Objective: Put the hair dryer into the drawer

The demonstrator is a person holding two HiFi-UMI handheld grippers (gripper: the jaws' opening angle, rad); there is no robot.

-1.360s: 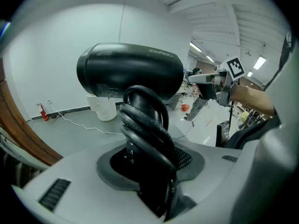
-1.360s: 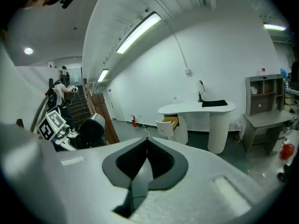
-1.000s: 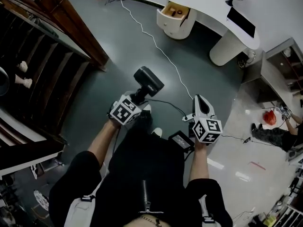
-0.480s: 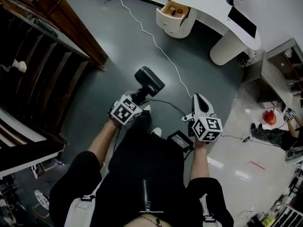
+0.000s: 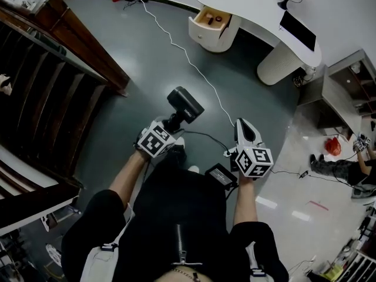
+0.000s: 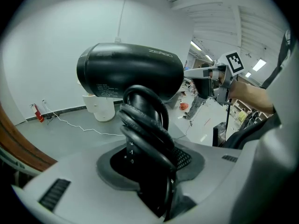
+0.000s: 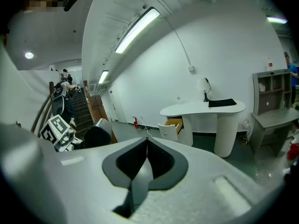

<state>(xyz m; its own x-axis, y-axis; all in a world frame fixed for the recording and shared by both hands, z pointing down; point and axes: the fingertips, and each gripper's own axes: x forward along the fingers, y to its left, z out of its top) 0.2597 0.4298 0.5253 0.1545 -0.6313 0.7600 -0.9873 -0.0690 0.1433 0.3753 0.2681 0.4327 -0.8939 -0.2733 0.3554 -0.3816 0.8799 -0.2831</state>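
Walking shot, and the view has shifted since a sec ago. The white curved desk (image 5: 252,4) and the open wood-lined drawer (image 5: 210,19) in its round white cabinet have slid a bit left in the head view. Both grippers sit a touch higher in frame. My read: the person is carrying the load across the dark grey floor (image 5: 141,57) twd the drawer, which is still well apart from it. So it's approach phase, nothing placed yet.

The left gripper (image 5: 172,123) has its jaws spread wide and clamped on the handle of the black hair dryer (image 5: 184,103). The dryer's black cord is coiled round that handle, barrel up and pointing fwd. That grip looks unchanged. The right gripper (image 5: 242,127) has its jaws pressed together w/ nothing btwn them, riding just beside the left one.

Count:
- 1 hair dryer, held over the floor
- 1 open drawer
- 2 grippers
- 1 thin white cable (image 5: 176,43) snaking over the floor twd the desk
- 1 dark wooden staircase (image 5: 59,75) at left
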